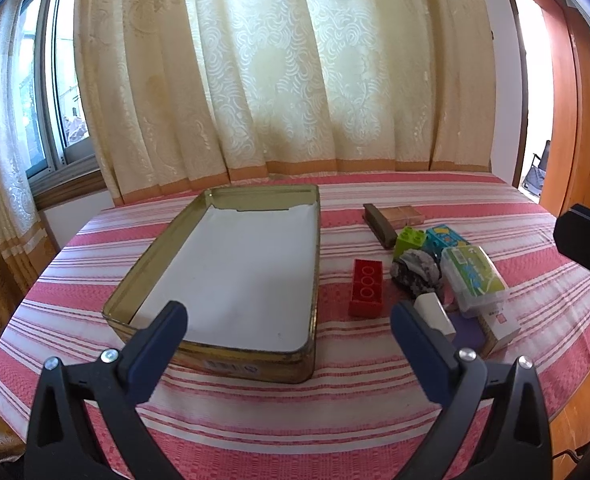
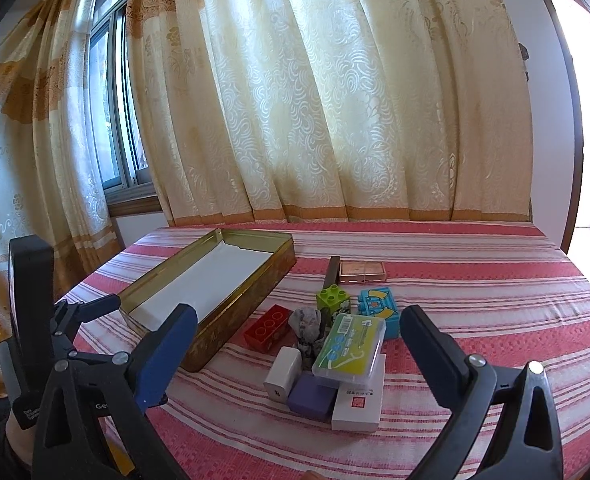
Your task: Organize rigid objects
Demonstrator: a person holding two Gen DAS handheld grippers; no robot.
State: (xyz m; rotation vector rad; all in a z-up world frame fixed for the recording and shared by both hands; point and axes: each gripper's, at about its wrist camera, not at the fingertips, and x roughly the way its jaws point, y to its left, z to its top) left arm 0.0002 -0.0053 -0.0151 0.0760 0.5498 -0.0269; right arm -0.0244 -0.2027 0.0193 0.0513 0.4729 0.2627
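I'm in a home room: patterned curtains [image 1: 279,72] over a window [image 1: 59,92], striped tablecloth [image 1: 255,420], wooden door [image 1: 575,120].

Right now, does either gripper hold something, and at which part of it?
Nothing is held. The left gripper and the right gripper are both open with nothing between their fingers; the tin and the red brick lie untouched.

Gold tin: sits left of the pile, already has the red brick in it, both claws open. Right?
Not quite. The gold tin holds only its white liner; the red brick lies on the striped cloth beside it, as the left wrist view shows. Left claw and right claw are open.
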